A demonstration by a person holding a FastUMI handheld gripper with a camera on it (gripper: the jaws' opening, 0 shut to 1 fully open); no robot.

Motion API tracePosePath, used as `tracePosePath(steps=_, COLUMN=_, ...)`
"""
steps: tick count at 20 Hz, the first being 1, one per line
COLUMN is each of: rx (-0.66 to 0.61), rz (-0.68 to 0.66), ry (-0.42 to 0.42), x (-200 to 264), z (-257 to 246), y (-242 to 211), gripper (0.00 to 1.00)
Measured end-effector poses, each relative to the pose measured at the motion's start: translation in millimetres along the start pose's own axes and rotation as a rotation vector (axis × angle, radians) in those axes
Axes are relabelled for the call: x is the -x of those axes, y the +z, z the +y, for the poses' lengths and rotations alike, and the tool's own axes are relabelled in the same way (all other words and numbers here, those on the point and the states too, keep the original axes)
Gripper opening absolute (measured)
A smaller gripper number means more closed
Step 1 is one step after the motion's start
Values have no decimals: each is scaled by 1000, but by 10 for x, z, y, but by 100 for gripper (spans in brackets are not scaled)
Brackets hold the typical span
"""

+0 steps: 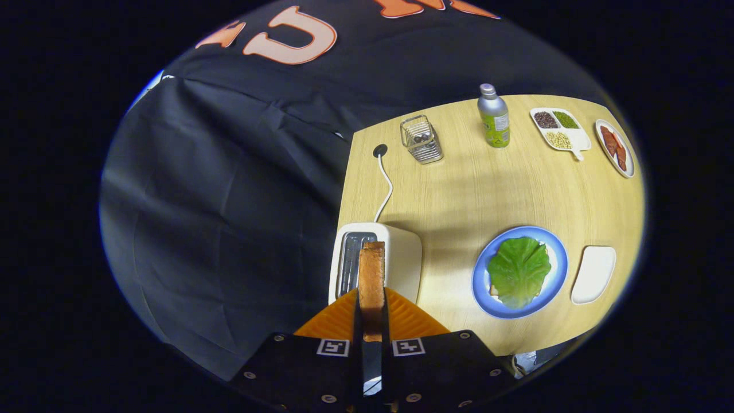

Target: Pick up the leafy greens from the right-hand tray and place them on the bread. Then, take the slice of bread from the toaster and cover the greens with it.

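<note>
bread slice (372,287) stands on edge between the gripper (373,310) fingers, both fingers pressed to its flat faces, so the tool is clamped on it; the thin crust edge faces the camera. slice sits above and in front of the toaster (401,258), whose open slot shows just beside it, so it looks lifted clear of the slot, though how high cannot be told. a white cord (385,186) runs from the toaster back across the wooden table (459,189). off to the right, well apart from the fingers, the leafy greens (519,271) lie spread on the blue plate (480,287), a sliver of the lower bread peeking from under them. beside the plate the white tray (594,273) lies bare, which fits the greens step being done. edge-on grip suits the slot; judged next, the slice needs carrying right and tipping flat to cover the greens.
</note>
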State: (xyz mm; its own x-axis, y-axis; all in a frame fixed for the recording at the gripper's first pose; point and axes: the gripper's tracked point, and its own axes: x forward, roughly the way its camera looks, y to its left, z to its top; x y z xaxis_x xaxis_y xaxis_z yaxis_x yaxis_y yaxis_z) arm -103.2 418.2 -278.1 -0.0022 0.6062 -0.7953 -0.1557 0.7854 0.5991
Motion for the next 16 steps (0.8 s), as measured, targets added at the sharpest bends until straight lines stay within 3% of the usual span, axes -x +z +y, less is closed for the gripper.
tracePosePath(steps=6, rx=-34, rz=-23, ry=25, x=188, z=-443, y=-75, gripper=13)
tracePosePath(steps=16, rx=-104, rz=33, ry=-39, x=25, z=-1489, y=-343, gripper=13)
